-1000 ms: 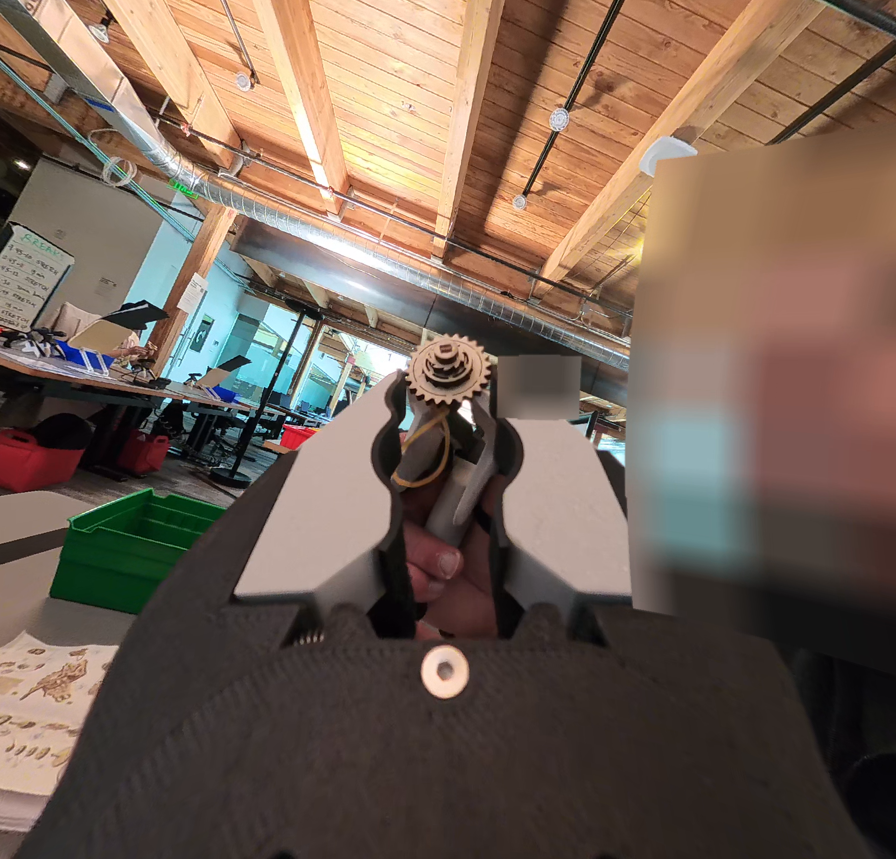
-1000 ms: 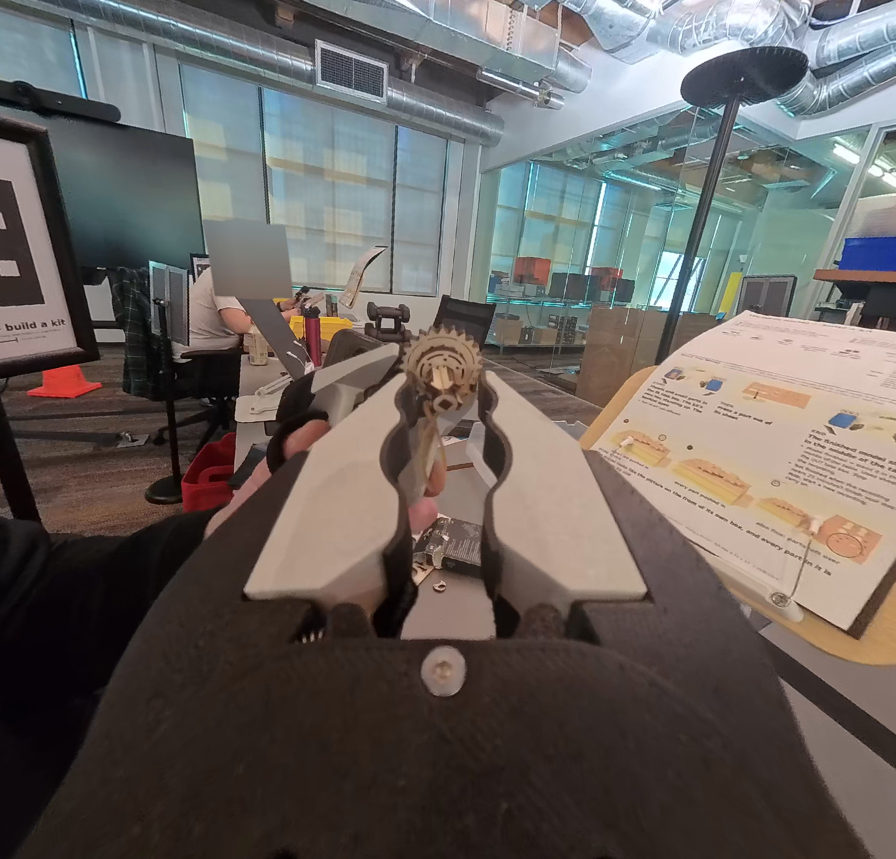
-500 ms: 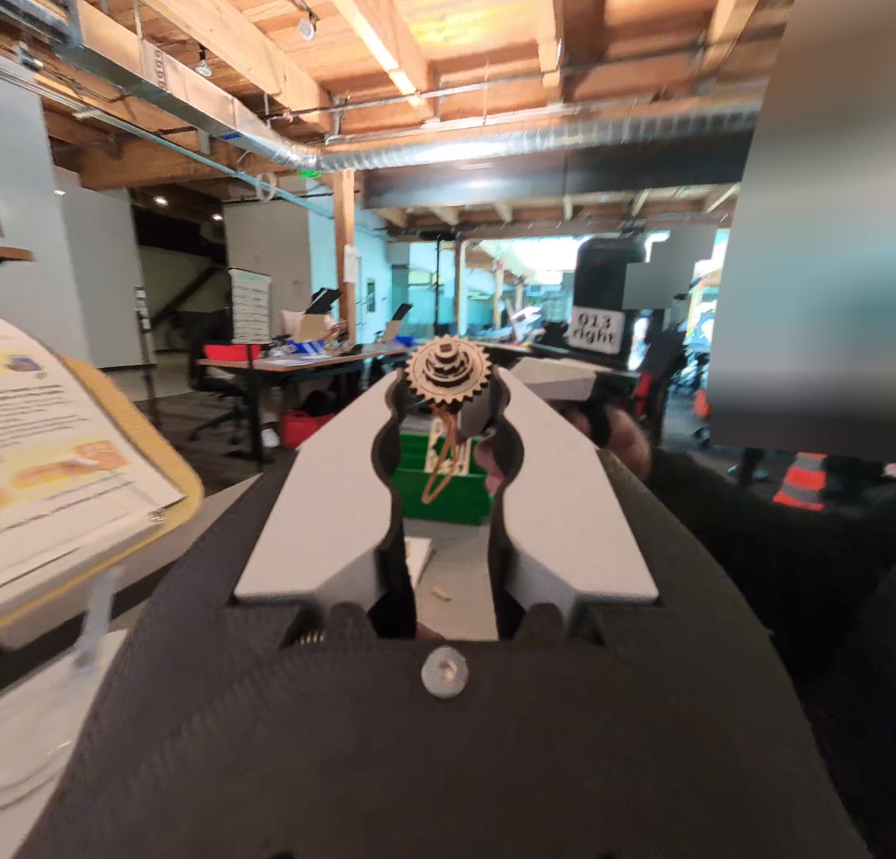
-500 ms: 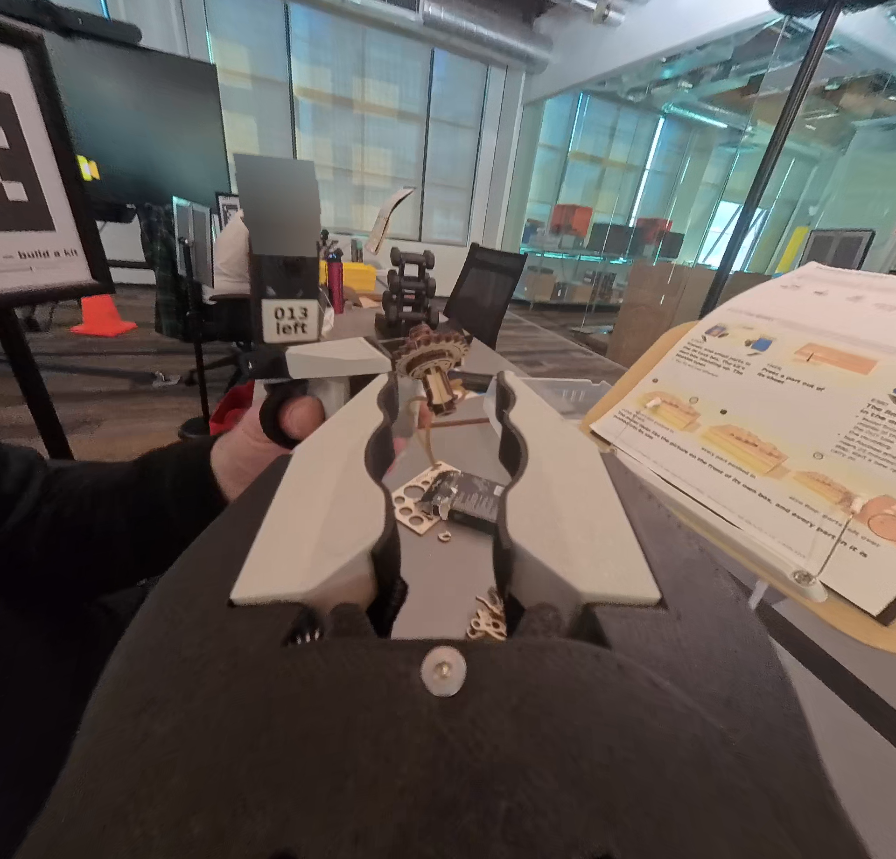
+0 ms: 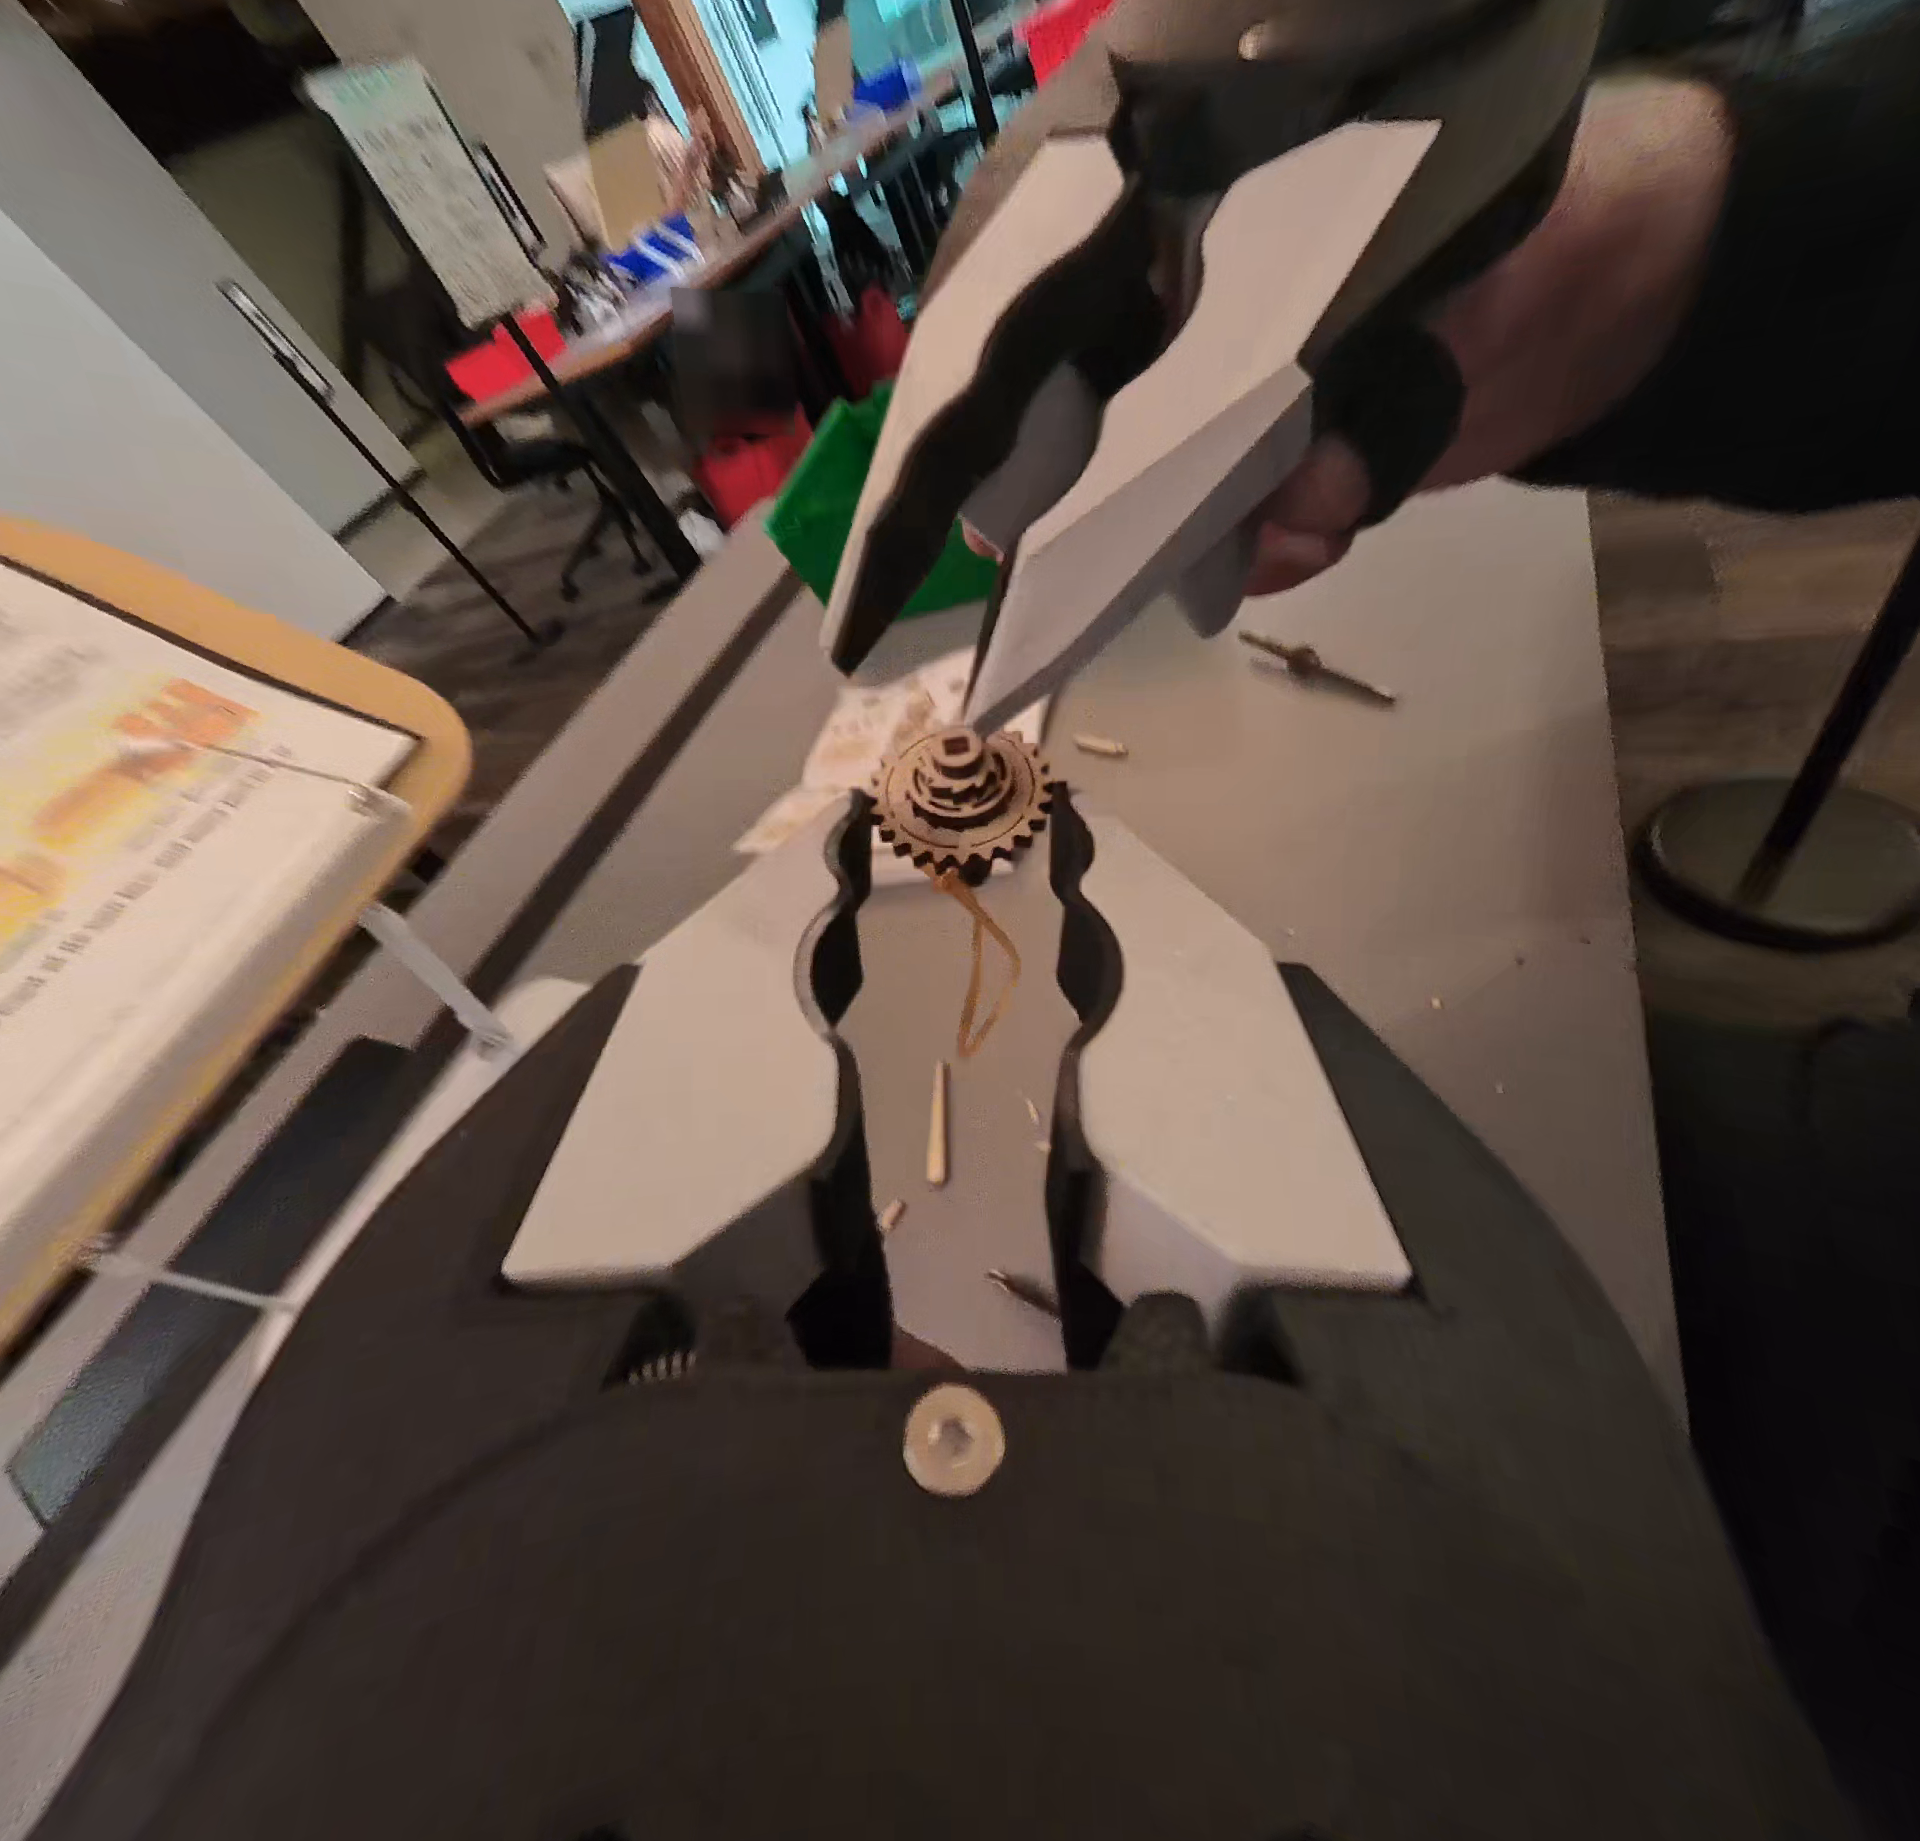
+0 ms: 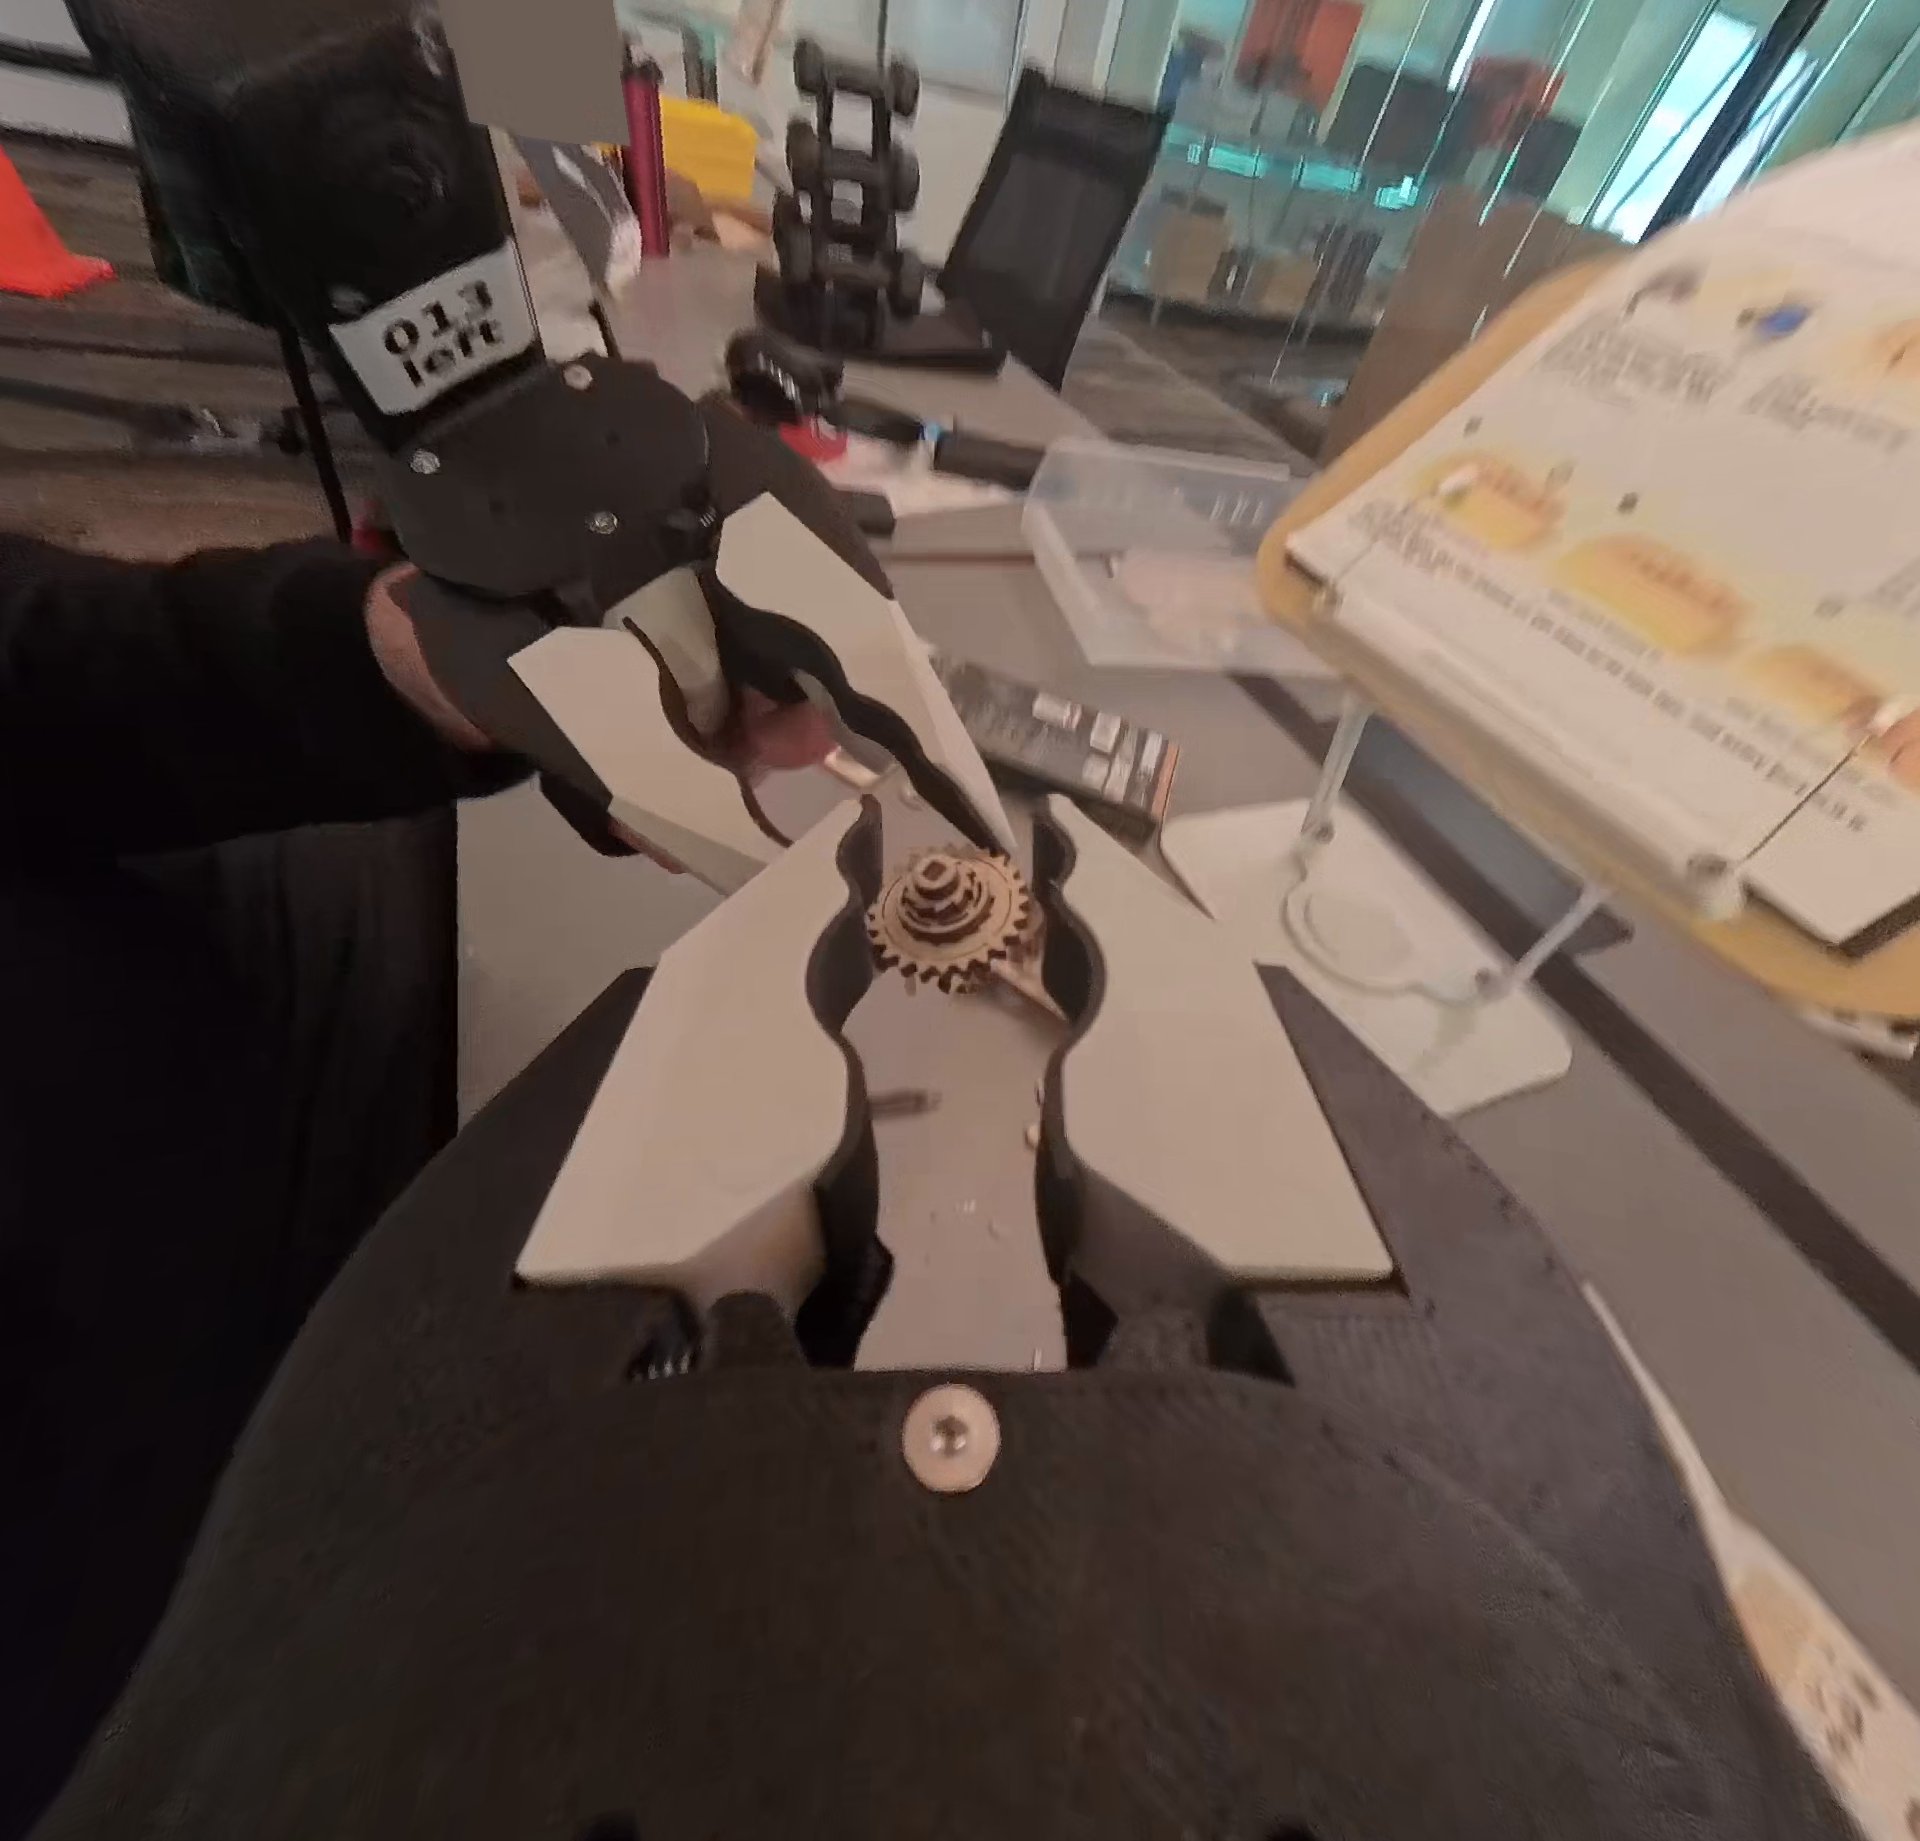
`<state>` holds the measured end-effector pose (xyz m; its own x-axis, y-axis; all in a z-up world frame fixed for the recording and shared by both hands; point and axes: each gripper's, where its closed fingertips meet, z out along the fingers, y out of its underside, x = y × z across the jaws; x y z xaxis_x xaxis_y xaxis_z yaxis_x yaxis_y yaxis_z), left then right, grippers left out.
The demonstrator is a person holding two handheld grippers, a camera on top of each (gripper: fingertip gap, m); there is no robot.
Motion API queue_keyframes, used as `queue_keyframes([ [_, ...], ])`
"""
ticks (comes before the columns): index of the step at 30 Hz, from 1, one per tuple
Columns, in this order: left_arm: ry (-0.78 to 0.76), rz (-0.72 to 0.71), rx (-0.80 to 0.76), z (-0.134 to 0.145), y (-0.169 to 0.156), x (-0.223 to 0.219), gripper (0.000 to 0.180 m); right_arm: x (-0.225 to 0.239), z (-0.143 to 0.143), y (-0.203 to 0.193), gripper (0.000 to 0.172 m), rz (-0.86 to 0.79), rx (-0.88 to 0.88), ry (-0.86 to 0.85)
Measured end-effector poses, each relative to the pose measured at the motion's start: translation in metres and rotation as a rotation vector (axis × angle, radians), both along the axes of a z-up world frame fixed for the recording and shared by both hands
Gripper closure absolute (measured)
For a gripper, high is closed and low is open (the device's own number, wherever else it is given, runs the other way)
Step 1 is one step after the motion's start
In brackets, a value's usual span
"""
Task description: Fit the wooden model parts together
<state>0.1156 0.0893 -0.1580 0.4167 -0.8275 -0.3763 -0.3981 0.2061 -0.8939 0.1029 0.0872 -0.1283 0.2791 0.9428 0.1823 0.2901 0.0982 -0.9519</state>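
Observation:
A wooden gear stack (image 5: 961, 804), a toothed wheel with smaller discs stepped up on top, sits between my left gripper's fingertips. My left gripper (image 5: 958, 817) is shut on its rim and holds it above the grey table (image 5: 1351, 908). A tan rubber band (image 5: 987, 970) hangs from the gear. My right gripper (image 5: 909, 695) comes in from the upper right, open, with one fingertip close over the gear's hub. In the right wrist view the gear (image 6: 951, 918) shows below my right gripper (image 6: 953, 809), and the left gripper's fingers (image 6: 894, 648) reach in from the upper left.
An instruction board (image 5: 156, 804) stands on a clear stand at the left; it also shows in the right wrist view (image 6: 1621, 565). Loose wooden pins (image 5: 938, 1121), an axle (image 5: 1314, 664) and a parts sheet (image 5: 862, 752) lie on the table. A green bin (image 5: 852, 503) and a black stand base (image 5: 1766, 877) lie beyond. The tips of both grippers are at nearly the same place.
Both grippers have swung down from facing the room to facing the table. The left kept hold of the gear. The right drew away half a second ago and is close over it again.

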Motion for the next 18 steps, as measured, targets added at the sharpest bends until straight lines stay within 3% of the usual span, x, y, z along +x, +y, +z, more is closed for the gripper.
queue_keyframes([
  [1, 0.019, 0.004, -0.03, -0.014, 0.002, 0.003, 0.148, 0.004, -0.015, 0.002, 0.149, -0.015, -0.008, -0.044],
  [6, 0.056, 0.02, -0.113, -0.066, 0.01, 0.015, 0.148, 0.026, -0.085, 0.01, 0.162, -0.067, -0.052, -0.252],
  [18, 0.164, -0.022, -0.226, -0.132, 0.012, 0.03, 0.148, 0.031, -0.149, 0.015, 0.163, -0.091, -0.233, -0.224],
])
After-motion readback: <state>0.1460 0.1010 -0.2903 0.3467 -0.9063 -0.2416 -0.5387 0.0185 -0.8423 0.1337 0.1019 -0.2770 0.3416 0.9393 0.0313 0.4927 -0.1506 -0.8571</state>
